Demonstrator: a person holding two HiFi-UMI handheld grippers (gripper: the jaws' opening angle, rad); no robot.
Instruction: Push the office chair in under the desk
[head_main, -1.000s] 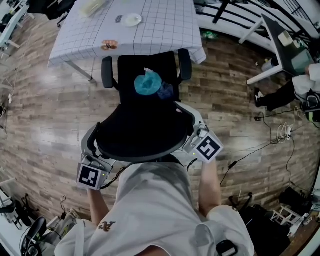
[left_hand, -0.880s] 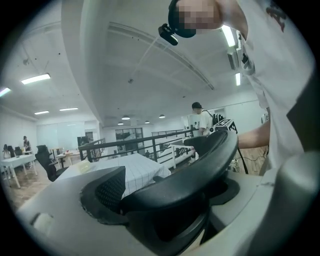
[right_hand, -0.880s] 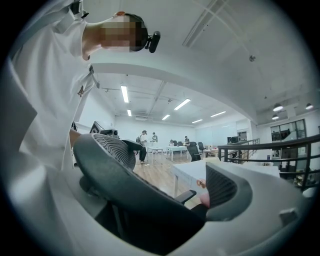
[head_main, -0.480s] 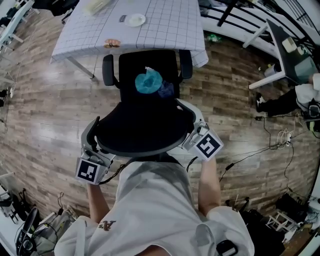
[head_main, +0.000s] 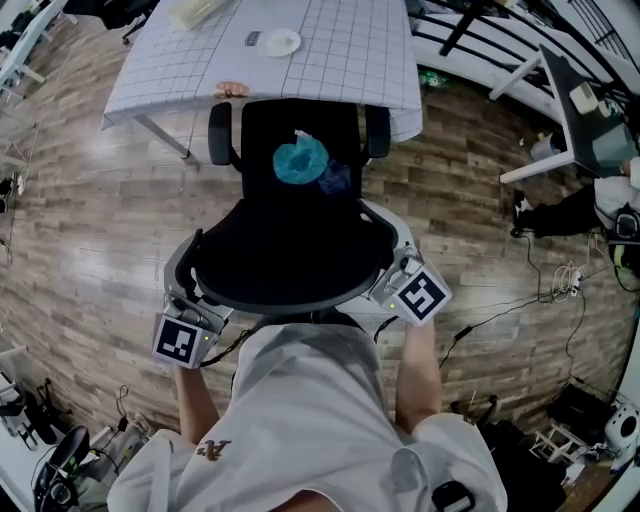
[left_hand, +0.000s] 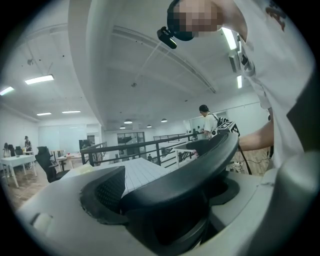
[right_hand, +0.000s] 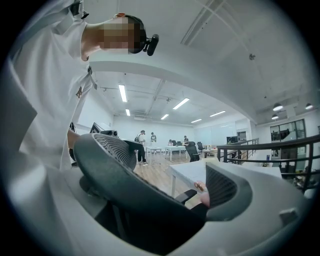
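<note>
A black office chair (head_main: 290, 250) faces a desk under a white checked cloth (head_main: 340, 50), its armrests (head_main: 220, 133) at the cloth's front edge. A teal bundle (head_main: 300, 162) lies on the seat. My left gripper (head_main: 185, 300) is shut on the left end of the curved backrest rim (left_hand: 200, 165), which fills the space between its grey jaws. On the rim's right end my right gripper (head_main: 400, 272) is shut the same way, with the mesh backrest (right_hand: 110, 160) between its jaws. The chair's base is hidden.
A white plate (head_main: 279, 42) and a small item (head_main: 232, 90) lie on the desk. To the right stand another white desk (head_main: 545, 90) and a seated person (head_main: 590, 195). Cables (head_main: 560, 280) trail over the wood floor at the right.
The chair has rolled a little toward the desk with both grippers still on the backrest. Its armrests now sit closer to the cloth's front edge.
</note>
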